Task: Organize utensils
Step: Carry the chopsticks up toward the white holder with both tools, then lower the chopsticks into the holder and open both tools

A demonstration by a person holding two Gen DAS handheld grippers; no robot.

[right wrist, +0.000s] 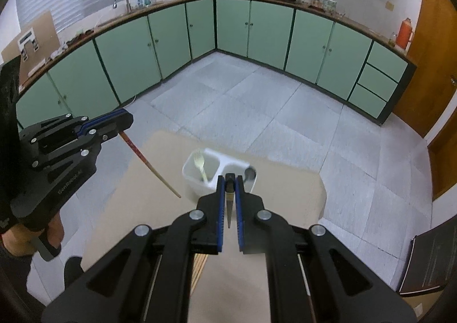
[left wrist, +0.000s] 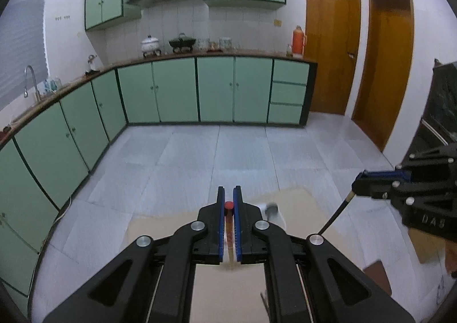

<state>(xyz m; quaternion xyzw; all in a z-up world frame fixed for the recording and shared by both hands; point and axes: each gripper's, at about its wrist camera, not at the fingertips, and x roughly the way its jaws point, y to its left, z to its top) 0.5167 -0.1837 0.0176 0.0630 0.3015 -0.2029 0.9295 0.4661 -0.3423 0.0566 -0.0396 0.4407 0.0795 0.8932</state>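
My left gripper (left wrist: 228, 190) is shut on a wooden chopstick with a red cap (left wrist: 228, 205), held up in the air. In the right wrist view the left gripper (right wrist: 130, 120) shows at the left, and the chopstick (right wrist: 151, 165) slants down from it. My right gripper (right wrist: 229, 180) is shut on a dark thin chopstick (right wrist: 229, 208). In the left wrist view the right gripper (left wrist: 357, 184) is at the right, with the dark chopstick (left wrist: 337, 214) hanging below it. Below both stands a white two-compartment holder (right wrist: 197, 180), with a pale fork (right wrist: 200, 165) in its left half and a metal spoon (right wrist: 250, 173) in its right.
The holder stands on a tan board tabletop (right wrist: 137, 203), with grey tiled floor (right wrist: 257, 100) beyond its far edge. Green cabinets (right wrist: 128, 45) line the walls, and wooden doors (left wrist: 331, 51) are at the right. A dark flat object (right wrist: 428, 260) lies at the lower right.
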